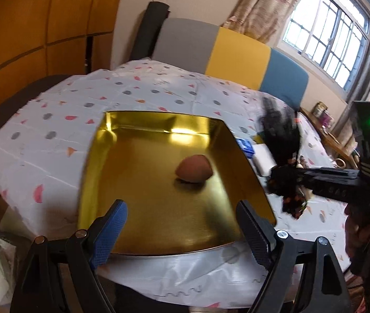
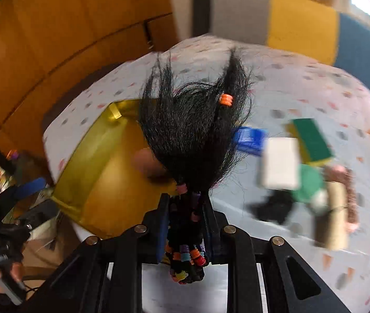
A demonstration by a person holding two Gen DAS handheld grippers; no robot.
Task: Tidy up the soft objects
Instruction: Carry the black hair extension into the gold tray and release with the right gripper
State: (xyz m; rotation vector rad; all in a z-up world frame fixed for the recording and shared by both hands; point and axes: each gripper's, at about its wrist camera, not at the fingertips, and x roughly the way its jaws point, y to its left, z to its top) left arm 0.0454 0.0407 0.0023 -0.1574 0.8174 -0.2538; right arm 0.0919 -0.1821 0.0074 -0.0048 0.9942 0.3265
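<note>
- Our right gripper (image 2: 187,208) pinches a black hair bundle (image 2: 195,135) with coloured bands, lifted beside the gold tray (image 1: 99,156).
- Our left gripper (image 1: 182,224) hangs wide and empty over the tray's near edge.
- A brown sponge (image 1: 194,172) lies inside the tray.

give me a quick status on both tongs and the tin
Left tongs open, empty, at gold tin. Right tongs gripping black hair bundle with coloured bands. Brown sponge already in tin. Nothing blocking.
</note>
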